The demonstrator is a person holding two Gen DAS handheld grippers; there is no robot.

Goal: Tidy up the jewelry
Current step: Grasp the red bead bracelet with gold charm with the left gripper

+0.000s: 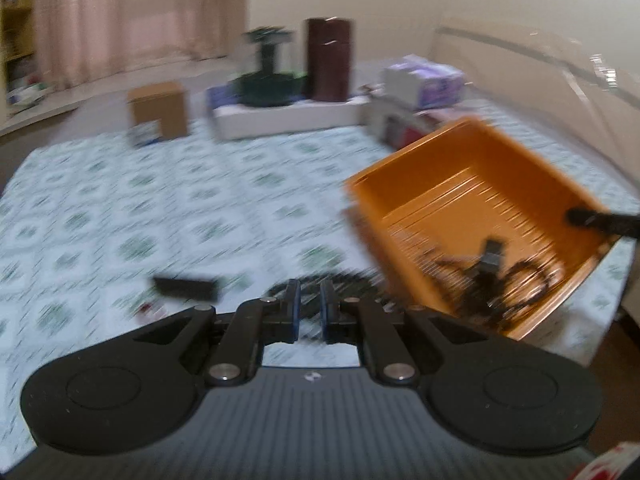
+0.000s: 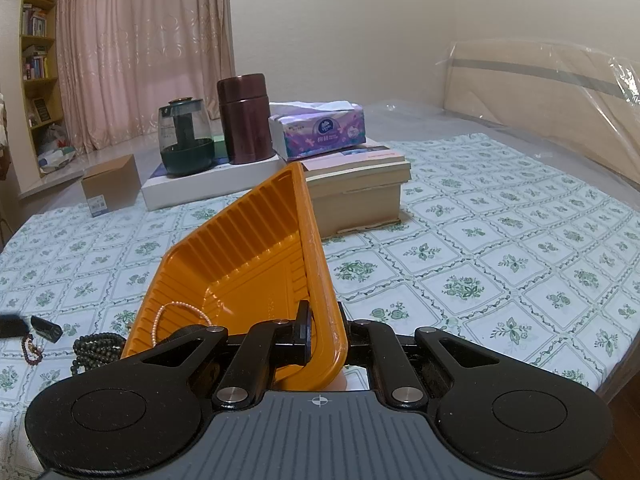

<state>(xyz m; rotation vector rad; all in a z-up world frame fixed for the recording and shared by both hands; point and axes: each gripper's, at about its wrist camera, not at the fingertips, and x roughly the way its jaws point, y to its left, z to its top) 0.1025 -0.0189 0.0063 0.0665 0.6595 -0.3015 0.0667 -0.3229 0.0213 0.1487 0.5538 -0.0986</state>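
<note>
From the left wrist, the orange tray [image 1: 476, 216] tilts at right, jewelry piled in its low corner; the left gripper [image 1: 310, 304], jaws together and empty, hangs over open bedspread [image 1: 160, 200]. From the right wrist, the right gripper [image 2: 324, 334] clamps the tray's [image 2: 256, 256] near rim, tray tipped leftward, dark beads [image 2: 94, 346] beside it.

A bed is covered by a green-patterned white cloth [image 2: 480, 240]. On it are laid dark beads [image 2: 94, 348], a reddish bracelet [image 2: 32, 350], a black clip [image 2: 47, 329], a cardboard box [image 2: 110, 188] and stacked books [image 2: 360, 188].
</note>
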